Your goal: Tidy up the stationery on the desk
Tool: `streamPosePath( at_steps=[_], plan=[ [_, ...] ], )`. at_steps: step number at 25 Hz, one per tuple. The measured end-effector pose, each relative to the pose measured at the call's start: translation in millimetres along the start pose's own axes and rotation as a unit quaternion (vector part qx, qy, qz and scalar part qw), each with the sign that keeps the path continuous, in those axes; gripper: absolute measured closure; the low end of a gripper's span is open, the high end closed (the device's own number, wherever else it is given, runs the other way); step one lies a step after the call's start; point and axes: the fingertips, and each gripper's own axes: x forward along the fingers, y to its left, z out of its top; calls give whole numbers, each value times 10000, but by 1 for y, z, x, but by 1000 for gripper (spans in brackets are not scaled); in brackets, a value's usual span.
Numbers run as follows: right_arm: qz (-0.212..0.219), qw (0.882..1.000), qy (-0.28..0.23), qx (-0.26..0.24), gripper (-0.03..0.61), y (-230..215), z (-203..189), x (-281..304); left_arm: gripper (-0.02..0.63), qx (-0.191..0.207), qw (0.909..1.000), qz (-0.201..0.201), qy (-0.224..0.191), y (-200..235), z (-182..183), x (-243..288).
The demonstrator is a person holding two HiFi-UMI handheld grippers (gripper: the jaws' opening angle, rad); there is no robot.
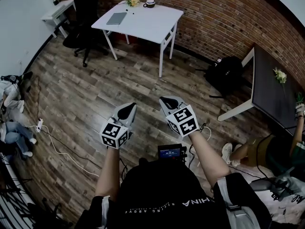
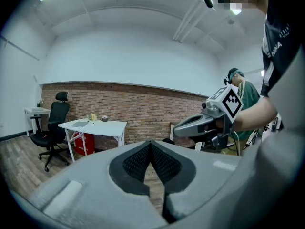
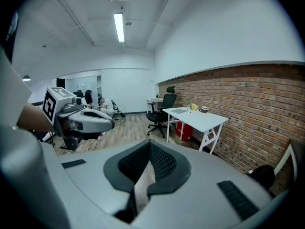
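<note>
Wood floor, brick wall, and far across the room a white desk (image 1: 143,20) carrying a flat grey pad (image 1: 116,18), a cup (image 1: 149,3), flowers (image 1: 133,2). Left gripper (image 1: 127,109) and right gripper (image 1: 170,102) out in front, both pressed together, pinching nothing. Best: walk up close, square on, then spread before reaching.
</note>
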Motion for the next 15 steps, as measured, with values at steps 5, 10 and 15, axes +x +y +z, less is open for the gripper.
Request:
streamPosePath(
  at_steps=[5, 10, 15],
  plan=[
    [46, 10000, -11, 35, 569, -12, -4, -1, 607, 21, 9999, 33, 99, -3, -3, 12],
    [168, 9998, -13, 61, 569, -29, -8, -1, 607, 4, 9998, 127, 173, -6, -2, 29],
    [294, 9995, -12, 70, 569, -48, -12, -2, 607, -12, 9993, 287, 243, -7, -2, 43]
  ],
)
